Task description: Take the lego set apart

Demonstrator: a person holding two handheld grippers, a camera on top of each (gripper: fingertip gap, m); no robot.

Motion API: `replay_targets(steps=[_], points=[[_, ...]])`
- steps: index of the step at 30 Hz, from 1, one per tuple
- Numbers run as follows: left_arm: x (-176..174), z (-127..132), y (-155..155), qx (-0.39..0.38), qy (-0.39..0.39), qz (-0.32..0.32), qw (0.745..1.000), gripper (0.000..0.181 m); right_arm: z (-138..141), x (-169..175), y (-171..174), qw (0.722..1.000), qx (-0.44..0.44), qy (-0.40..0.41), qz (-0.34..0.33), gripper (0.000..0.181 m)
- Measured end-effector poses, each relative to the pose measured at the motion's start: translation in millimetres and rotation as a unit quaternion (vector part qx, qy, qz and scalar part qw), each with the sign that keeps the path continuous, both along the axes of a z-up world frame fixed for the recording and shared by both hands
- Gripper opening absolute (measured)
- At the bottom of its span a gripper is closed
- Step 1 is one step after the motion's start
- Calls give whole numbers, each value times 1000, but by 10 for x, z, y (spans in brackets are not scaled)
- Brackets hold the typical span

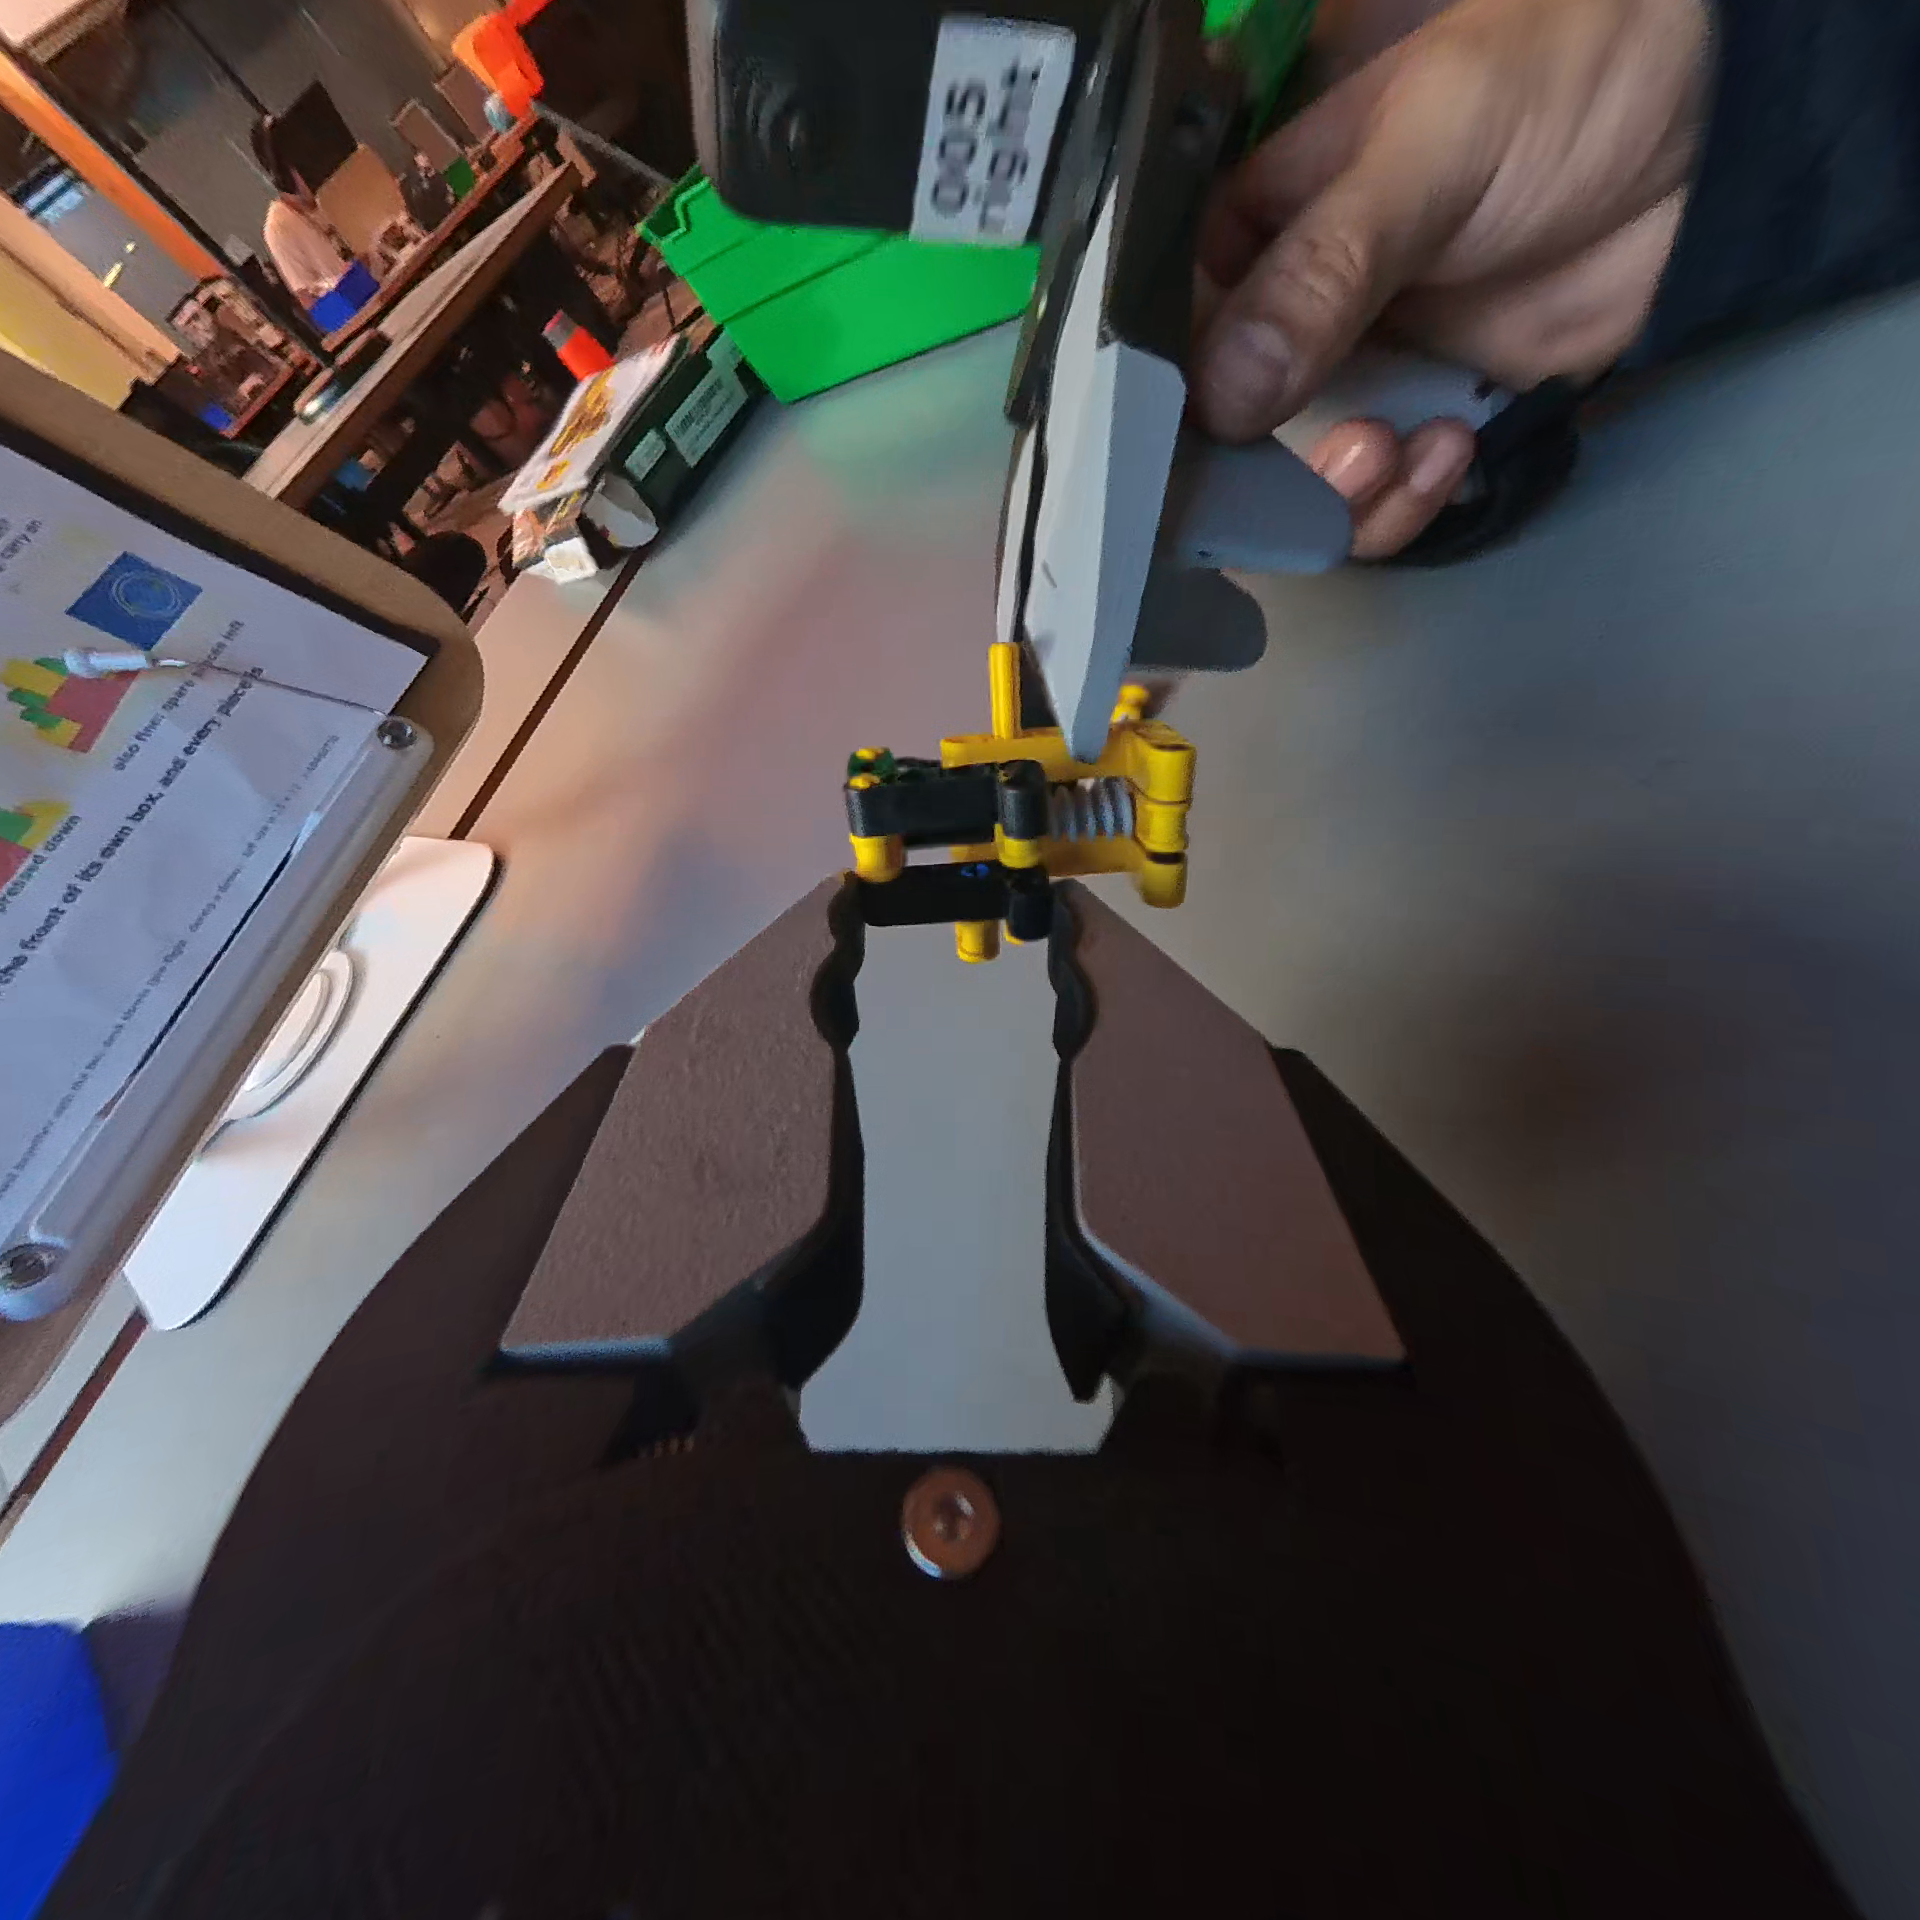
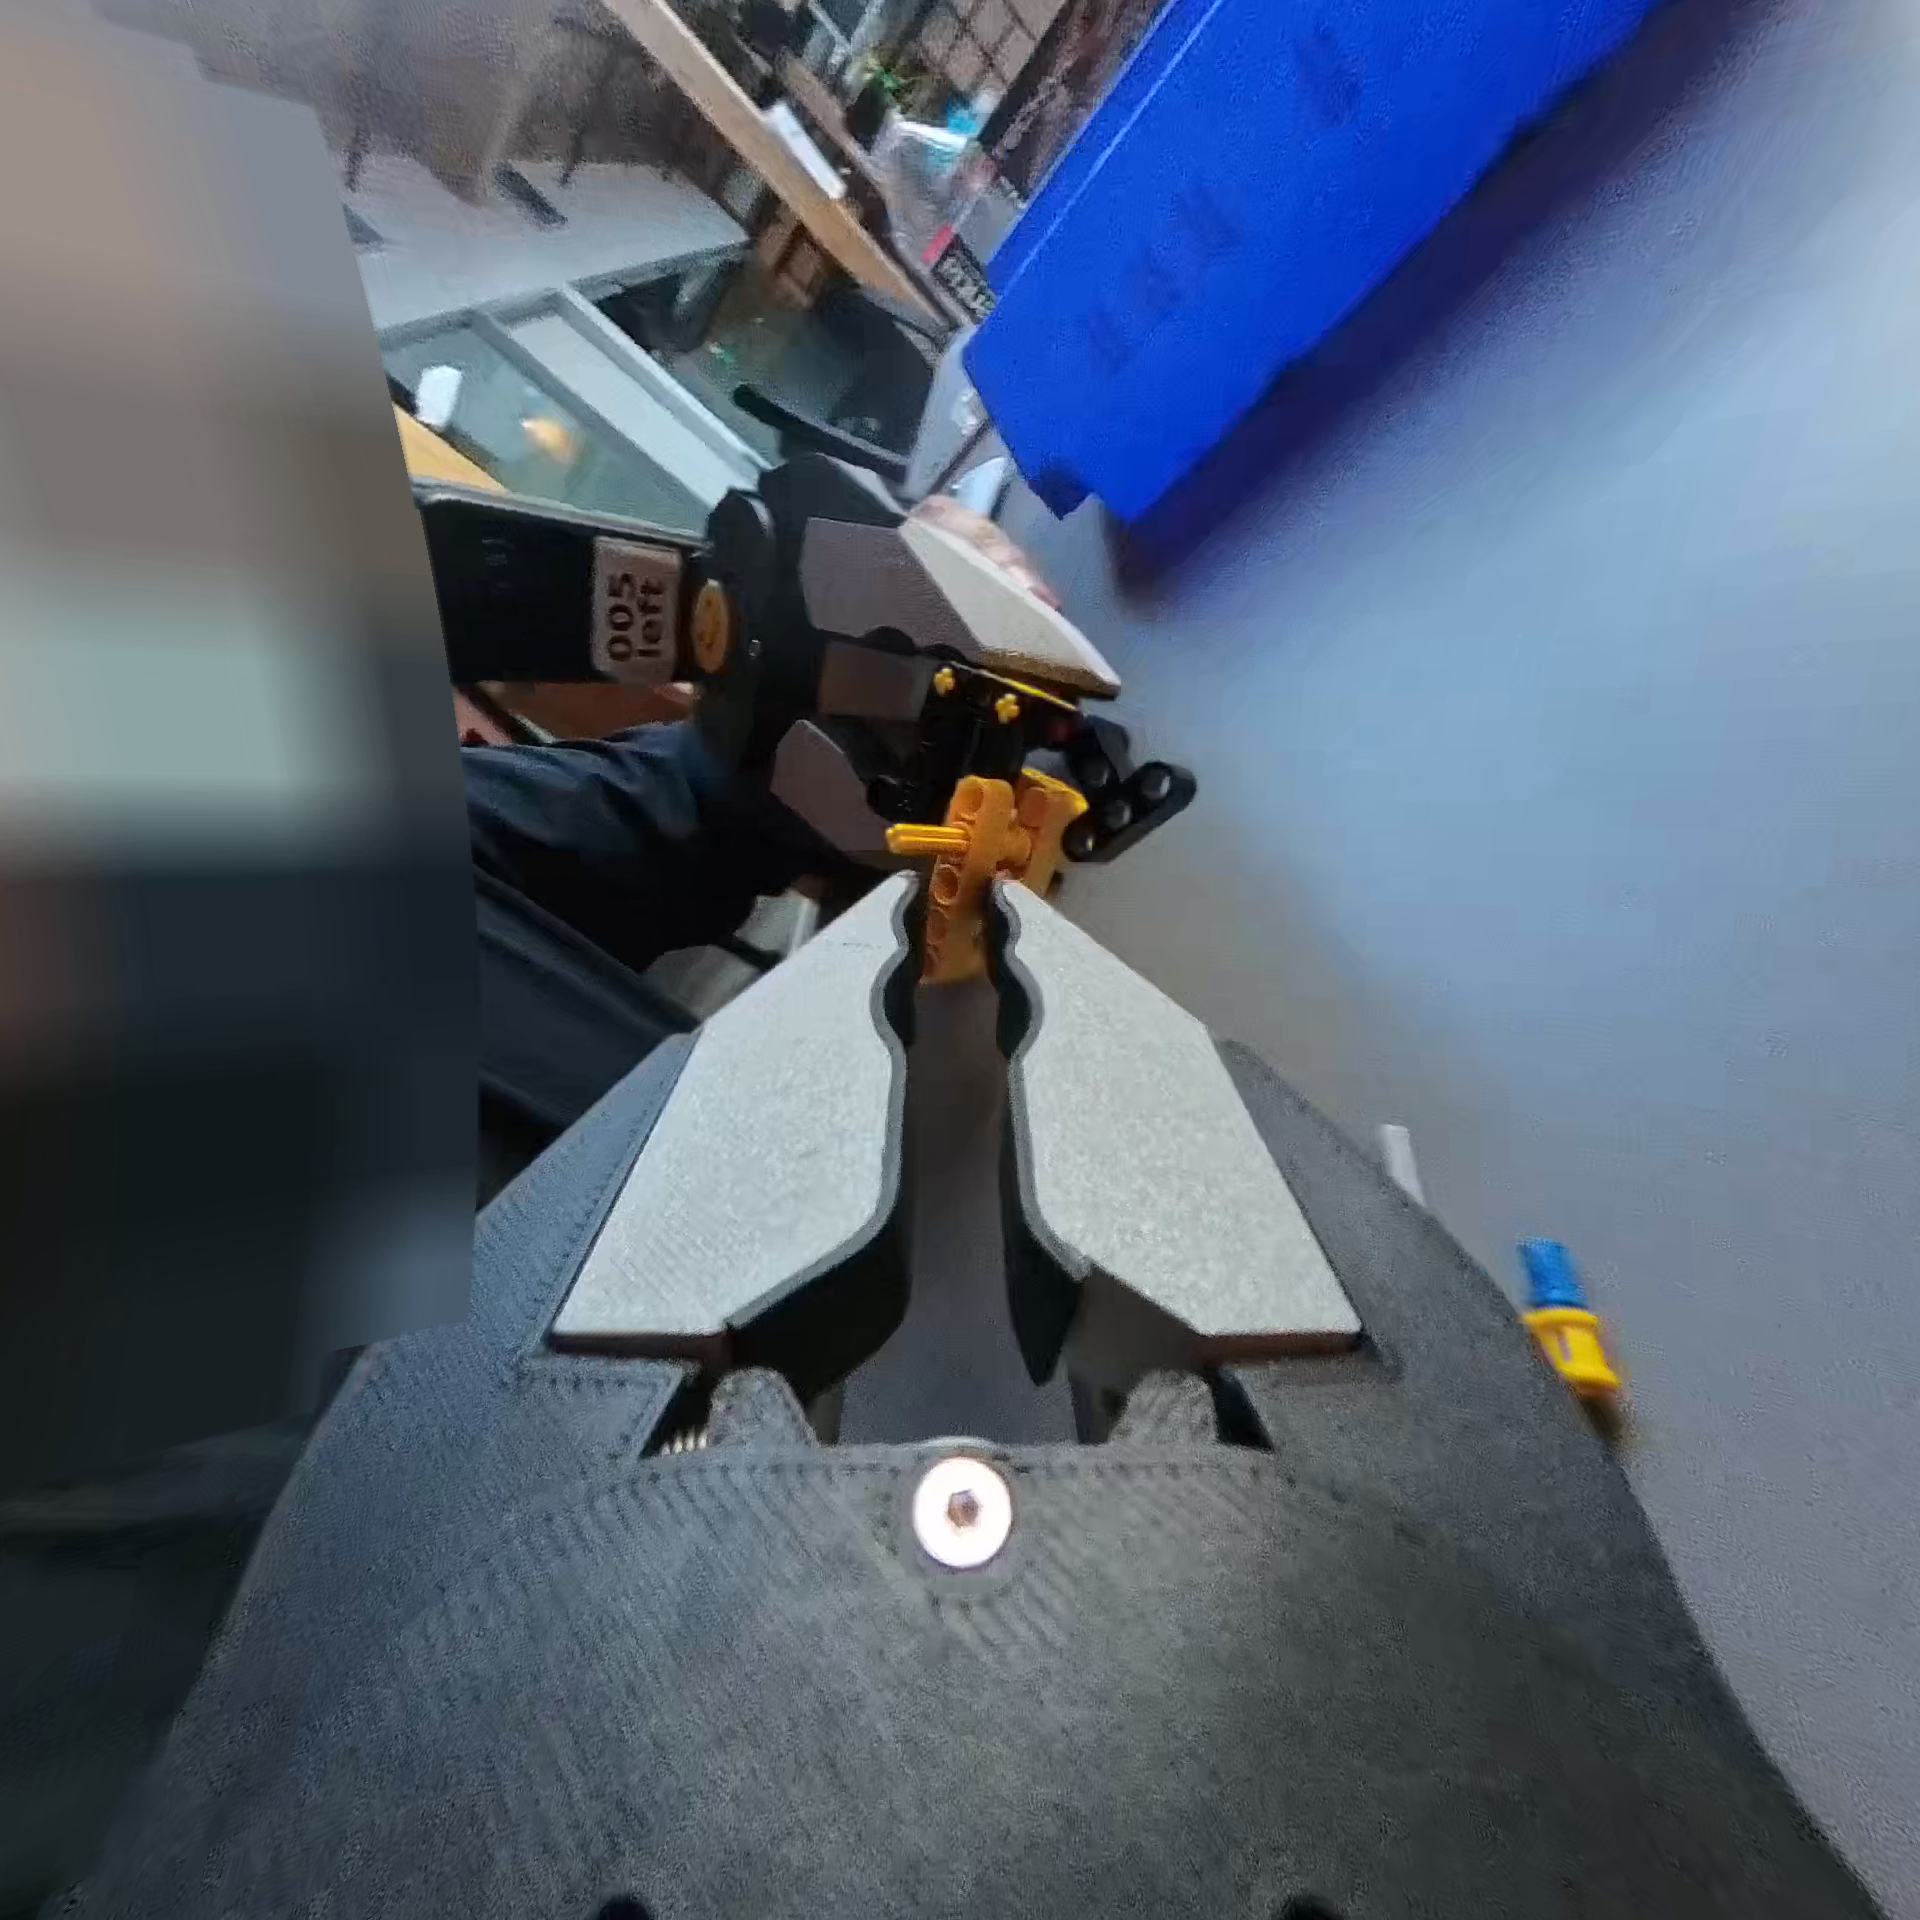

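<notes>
A small black and yellow lego set (image 1: 1023, 821) with a grey spring hangs above the grey table between both grippers. My left gripper (image 1: 951, 902) is shut on its black beams. In the left wrist view the right gripper (image 1: 1081, 582) comes down from above onto its yellow part. In the right wrist view my right gripper (image 2: 954, 896) is shut on a yellow beam (image 2: 958, 914) of the lego set (image 2: 1023, 774), and the left gripper (image 2: 935, 675) holds the black end from the left.
A green bin (image 1: 852, 301) stands at the back of the table and a blue bin (image 2: 1278, 239) at the far side. A loose blue and yellow pin (image 2: 1564, 1325) lies on the table to the right. A clipboard with printed sheets (image 1: 177, 831) lies at left.
</notes>
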State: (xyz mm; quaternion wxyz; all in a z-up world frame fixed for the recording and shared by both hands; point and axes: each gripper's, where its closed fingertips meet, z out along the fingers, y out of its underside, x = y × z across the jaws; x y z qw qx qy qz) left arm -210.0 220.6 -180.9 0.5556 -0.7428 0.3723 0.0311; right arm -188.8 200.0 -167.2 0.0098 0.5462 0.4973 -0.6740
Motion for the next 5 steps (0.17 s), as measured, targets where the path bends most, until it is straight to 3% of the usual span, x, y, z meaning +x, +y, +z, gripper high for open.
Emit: replay_targets(steps=[2,5], points=[[80,32,-29,-10,-36,-18,999,34,109,15,-77,998,-59,18,23,8],[39,-18,-20,-24,-19,-8,999,34,50,-9,-70,998,-51,5,21,7]])
